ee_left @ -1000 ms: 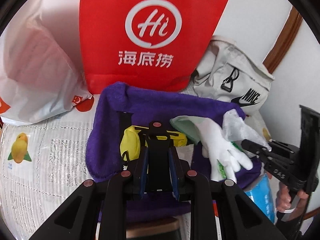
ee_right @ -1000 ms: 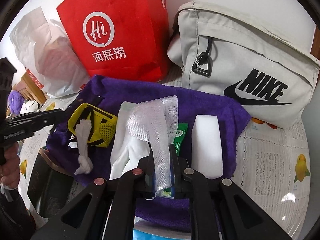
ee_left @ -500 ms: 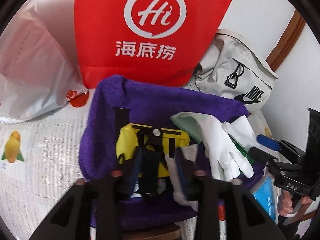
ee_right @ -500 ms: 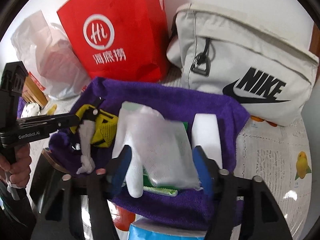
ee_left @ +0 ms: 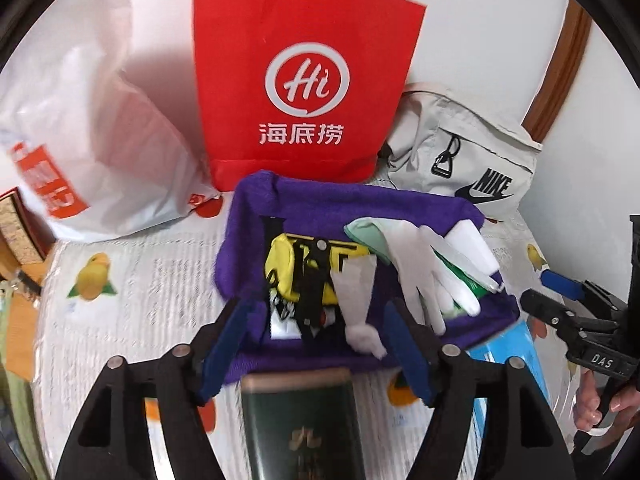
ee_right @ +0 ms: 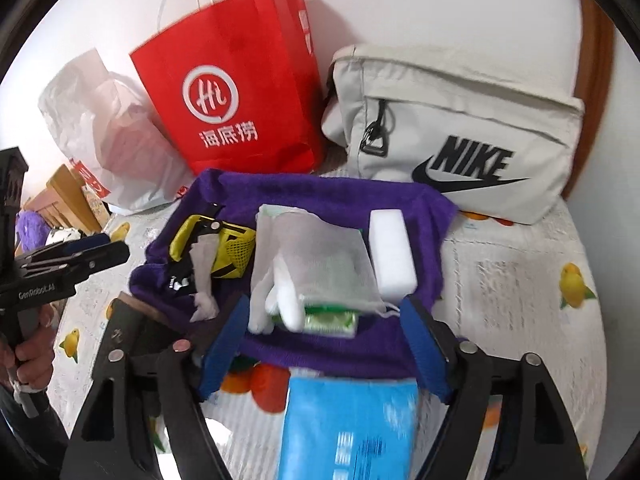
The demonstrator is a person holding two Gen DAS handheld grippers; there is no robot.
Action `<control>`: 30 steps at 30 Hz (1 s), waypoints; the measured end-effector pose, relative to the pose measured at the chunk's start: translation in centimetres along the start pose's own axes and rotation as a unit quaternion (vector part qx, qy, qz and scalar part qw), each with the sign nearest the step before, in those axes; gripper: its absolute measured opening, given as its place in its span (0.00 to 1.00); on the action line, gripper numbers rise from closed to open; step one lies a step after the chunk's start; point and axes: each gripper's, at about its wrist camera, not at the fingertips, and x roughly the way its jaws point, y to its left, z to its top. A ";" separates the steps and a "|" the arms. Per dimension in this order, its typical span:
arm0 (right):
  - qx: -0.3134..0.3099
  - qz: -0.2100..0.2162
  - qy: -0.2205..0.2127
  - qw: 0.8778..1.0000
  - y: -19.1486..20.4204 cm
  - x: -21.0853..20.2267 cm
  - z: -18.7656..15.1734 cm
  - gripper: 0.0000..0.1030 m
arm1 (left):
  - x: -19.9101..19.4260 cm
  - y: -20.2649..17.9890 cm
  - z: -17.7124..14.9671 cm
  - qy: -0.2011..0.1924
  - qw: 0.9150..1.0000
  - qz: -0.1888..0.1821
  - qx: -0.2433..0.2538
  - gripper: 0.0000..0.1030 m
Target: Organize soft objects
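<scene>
A purple towel point(ee_left: 320, 204) point(ee_right: 320, 192) is spread on the table with soft things on it. These are a yellow pouch point(ee_left: 288, 264) point(ee_right: 224, 248), a white gauze strip point(ee_left: 356, 292) point(ee_right: 202, 272), a white glove point(ee_left: 420, 264) point(ee_right: 276, 280), a mesh bag point(ee_right: 320, 256) over a green packet point(ee_right: 332, 322), and a white sponge point(ee_right: 390, 256). My left gripper point(ee_left: 318, 344) hangs over the towel's near edge, its jaws opening with nothing gripped. My right gripper point(ee_right: 324, 344) is back from the mesh bag, its jaws also opening and empty.
A red paper bag point(ee_left: 304, 92), a white plastic bag point(ee_left: 100, 152) and a grey Nike bag point(ee_right: 460, 140) stand behind the towel against the wall. A dark green box point(ee_left: 300, 428) and a blue tissue pack point(ee_right: 348, 428) lie in front of it.
The left gripper let go of the pouch's black strap and the right let go of the mesh bag. Both opened wide and drew back and up from the towel.
</scene>
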 end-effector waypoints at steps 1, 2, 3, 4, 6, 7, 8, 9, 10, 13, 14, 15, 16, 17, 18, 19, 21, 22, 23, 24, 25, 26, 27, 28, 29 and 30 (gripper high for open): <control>0.000 -0.001 -0.003 1.000 0.1 -0.5 -0.2 0.78 | -0.7 -0.1 -0.4 -0.003 1.000 0.003 -0.001 0.71; 0.002 -0.003 -0.008 1.000 0.2 -1.6 -0.8 0.81 | -1.5 -0.1 -1.0 -0.007 1.000 0.006 -0.004 0.72; 0.003 -0.004 -0.011 1.000 0.3 -2.2 -1.1 0.82 | -2.3 0.0 -1.5 -0.010 1.000 0.007 -0.008 0.72; 0.006 -0.006 -0.017 1.000 0.4 -3.3 -1.8 0.83 | -3.1 0.0 -2.1 -0.013 1.000 0.008 -0.012 0.73; 0.007 -0.008 -0.021 1.000 0.6 -4.6 -2.6 0.88 | -4.8 -0.2 -3.3 -0.020 1.000 0.012 -0.018 0.78; 0.008 -0.011 -0.024 1.000 0.8 -5.4 -3.2 0.90 | -5.4 -0.3 -3.8 -0.023 0.999 0.014 -0.018 0.80; 0.008 -0.015 -0.029 0.999 1.0 -6.3 -3.8 0.92 | -6.1 -0.6 -4.5 -0.026 0.999 0.017 -0.014 0.87; 0.007 -0.019 -0.031 0.999 1.2 -7.0 -4.3 0.93 | -6.8 -0.9 -5.1 -0.025 0.999 0.019 -0.010 0.94; 0.005 -0.026 -0.032 0.999 1.4 -7.7 -4.9 0.94 | -7.6 -1.2 -5.9 -0.028 0.999 0.022 -0.010 0.95; -0.005 -0.042 -0.032 0.999 2.1 -9.5 -6.8 0.94 | -9.6 -2.0 -7.9 -0.033 0.999 0.020 -0.013 0.96; -0.003 -0.041 -0.031 0.999 2.3 -10.1 -7.4 0.94 | -10.1 -2.2 -8.4 -0.034 0.999 0.019 -0.014 0.98; 0.002 -0.037 -0.030 0.999 2.4 -10.8 -8.2 0.94 | -10.7 -2.5 -9.1 -0.037 0.999 0.019 -0.016 0.98; 0.004 -0.034 -0.030 0.999 2.5 -11.2 -8.7 0.94 | -11.3 -2.7 -9.7 -0.039 0.999 0.020 -0.016 0.99; 0.007 -0.030 -0.030 0.999 2.6 -12.0 -9.5 0.94 | -11.9 -3.1 -10.4 -0.039 0.999 0.022 -0.016 0.99; 0.008 -0.029 -0.031 0.999 2.7 -12.3 -9.9 0.94 | -12.5 -3.4 -11.0 -0.039 0.999 0.024 -0.016 0.99; 0.010 -0.030 -0.032 0.999 2.9 -12.8 -10.6 0.94 | -13.2 -3.8 -11.8 -0.041 0.999 0.024 -0.014 0.99; 0.016 -0.032 -0.032 0.999 3.1 -13.9 -11.8 0.94 | -14.3 -4.4 -12.8 -0.046 0.998 0.027 -0.012 0.99; 0.016 -0.031 -0.033 0.999 3.2 -14.3 -12.3 0.94 | -14.8 -4.7 -13.4 -0.051 0.998 0.030 -0.011 0.99; 0.015 -0.032 -0.035 0.999 3.3 -14.9 -12.9 0.94 | -15.5 -4.9 -14.0 -0.057 0.998 0.036 -0.011 0.99; 0.014 -0.034 -0.039 0.999 3.5 -15.6 -13.5 0.94 | -16.1 -5.2 -14.6 -0.062 0.997 0.042 -0.011 0.99; 0.014 -0.035 -0.041 0.998 3.6 -15.8 -13.8 0.94 | -16.7 -5.3 -15.1 -0.066 0.997 0.047 -0.011 0.99; 0.013 -0.039 -0.045 0.998 3.7 -16.5 -14.4 0.94 | -17.3 -5.5 -15.7 -0.070 0.996 0.054 -0.010 0.99; 0.012 -0.042 -0.048 0.998 3.8 -16.9 -14.9 0.94 | -17.8 -5.7 -16.2 -0.074 0.995 0.062 -0.011 0.99; 0.012 -0.042 -0.050 0.998 3.9 -17.2 -15.3 0.94 | -18.4 -5.9 -16.9 -0.079 0.994 0.069 -0.011 0.99; 0.012 -0.041 -0.054 0.998 4.0 -17.8 -15.9 0.94 | -18.9 -6.1 -17.3 -0.082 0.994 0.073 -0.010 0.99; 0.012 -0.040 -0.056 0.998 4.1 -18.2 -16.4 0.94 | -19.3 -6.3 -17.8 -0.085 0.993 0.076 -0.009 0.99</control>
